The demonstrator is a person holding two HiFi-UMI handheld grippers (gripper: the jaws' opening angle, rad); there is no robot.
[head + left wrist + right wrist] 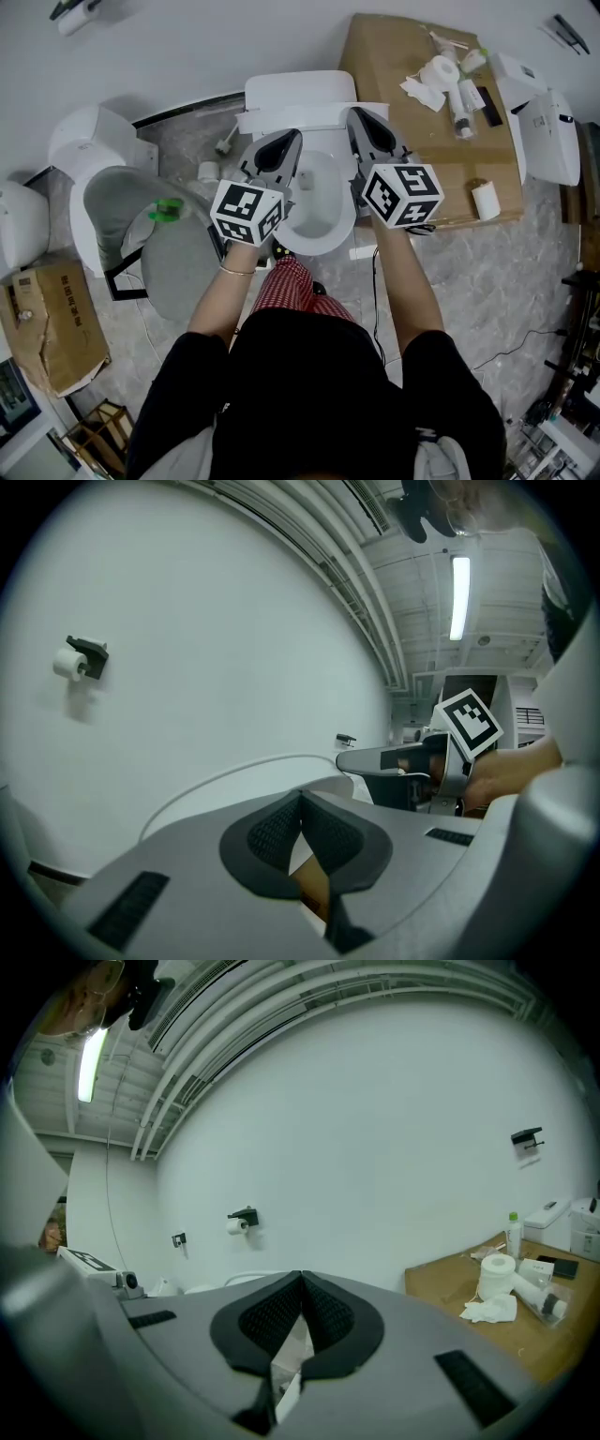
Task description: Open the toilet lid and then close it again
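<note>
The white toilet (314, 220) stands straight ahead of me with its bowl uncovered. Its lid (300, 120) is raised and stands on edge against the tank (300, 92). My left gripper (289, 141) hovers over the bowl's left rim, just in front of the lid, jaws shut and empty. Over the right rim, my right gripper (362, 116) is shut too, with nothing in it. In the left gripper view the shut left gripper (300, 799) points at the lid's curved edge (234, 778), and the right gripper (375, 761) shows beside it. The right gripper (302, 1279) faces the wall.
A second toilet (103, 178) with a grey seat stands at the left, a cardboard box (52, 328) below it. A cardboard-covered table (422, 122) at the right holds toilet rolls and bottles. A paper holder (242, 1220) hangs on the wall.
</note>
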